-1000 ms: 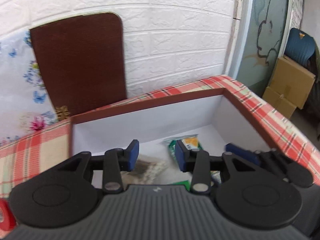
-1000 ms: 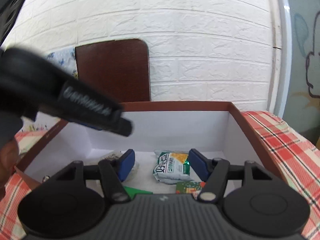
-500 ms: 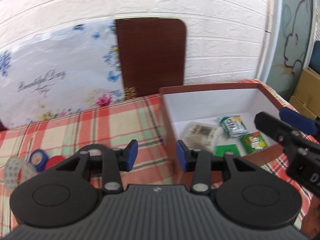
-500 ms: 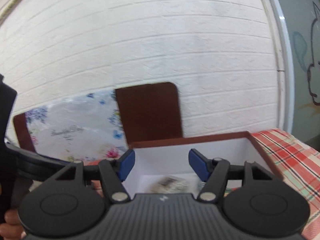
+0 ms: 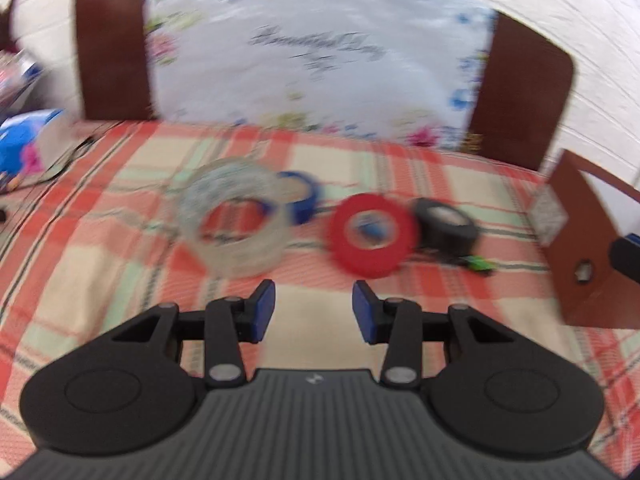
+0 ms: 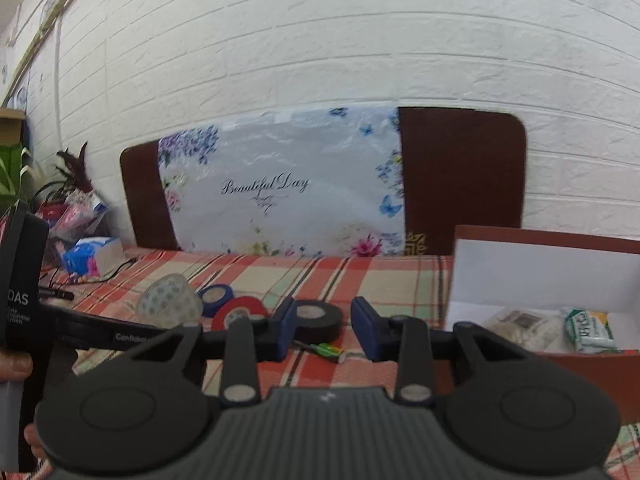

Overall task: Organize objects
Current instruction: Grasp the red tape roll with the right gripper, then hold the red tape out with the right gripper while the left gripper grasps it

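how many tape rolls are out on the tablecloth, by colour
clear tape roll: 1
blue tape roll: 1
red tape roll: 1
black tape roll: 1
total: 4

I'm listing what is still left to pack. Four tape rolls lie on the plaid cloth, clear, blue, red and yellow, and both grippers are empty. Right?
Not quite: there is no yellow roll. The fourth one is the black roll, beside the red roll, as the left wrist view shows. The clear roll and blue roll lie on the plaid cloth, and the left gripper and right gripper hold nothing.
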A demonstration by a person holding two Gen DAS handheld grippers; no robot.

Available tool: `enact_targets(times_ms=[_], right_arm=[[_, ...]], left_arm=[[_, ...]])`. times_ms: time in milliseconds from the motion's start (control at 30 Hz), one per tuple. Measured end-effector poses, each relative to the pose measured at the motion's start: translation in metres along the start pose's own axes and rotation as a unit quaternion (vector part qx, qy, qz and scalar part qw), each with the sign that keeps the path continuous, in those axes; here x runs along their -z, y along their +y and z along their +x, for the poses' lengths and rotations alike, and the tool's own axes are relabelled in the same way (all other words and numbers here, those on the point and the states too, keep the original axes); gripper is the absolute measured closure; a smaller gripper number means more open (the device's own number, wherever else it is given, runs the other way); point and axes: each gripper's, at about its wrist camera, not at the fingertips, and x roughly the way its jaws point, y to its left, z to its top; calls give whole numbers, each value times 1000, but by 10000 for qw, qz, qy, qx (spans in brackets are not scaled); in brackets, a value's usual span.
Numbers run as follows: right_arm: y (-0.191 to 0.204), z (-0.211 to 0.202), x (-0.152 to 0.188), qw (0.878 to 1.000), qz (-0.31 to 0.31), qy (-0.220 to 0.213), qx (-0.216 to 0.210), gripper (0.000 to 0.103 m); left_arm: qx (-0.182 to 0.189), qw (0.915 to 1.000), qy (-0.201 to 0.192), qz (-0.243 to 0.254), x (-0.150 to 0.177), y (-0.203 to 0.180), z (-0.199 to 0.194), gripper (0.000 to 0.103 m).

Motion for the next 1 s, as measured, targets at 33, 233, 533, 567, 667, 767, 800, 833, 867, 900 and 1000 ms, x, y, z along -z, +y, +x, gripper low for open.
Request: enact_targets(times_ms=[33,233,533,567,667,767,800,833,867,900,1000], right_arm=[[7,6,2,9999,-76,83,-57,71],[44,61,11,9955,-521,611,-498,70],[78,158,4,9871,-1382,811,-24,69],[78,171,4,9841,-1496,948,-114,65],[87,189,9,9741,-1894,1216,-212,70],[84,171,7,9794,-1535,1250,-408,75],[81,161,5,9815,-1329,1288,-482,75],[79,150,6,9829,-1198,1311,-480,75],[75,138,8,9835,-1081,1372,-459,75],[69,125,11,9835,-881,1503,-497,75],[42,86,26,9797,-248,1893,-614,75]], left_arm=[[-90,9999,-22,-63,4,13,2,58],[-312,9978,-517,-286,35,60,17,56],[18,9949,-896,-451,44,68,16,52],[47,9946,-905,-499,44,69,16,52],[93,9942,-916,-550,45,70,16,52],[152,9938,-917,-606,44,73,17,52],[162,9937,-917,-618,44,73,17,52],[170,9937,-915,-623,44,73,16,51],[177,9937,-912,-623,44,74,16,51],[167,9937,-912,-624,45,73,16,51],[181,9945,-874,-545,44,71,16,48]])
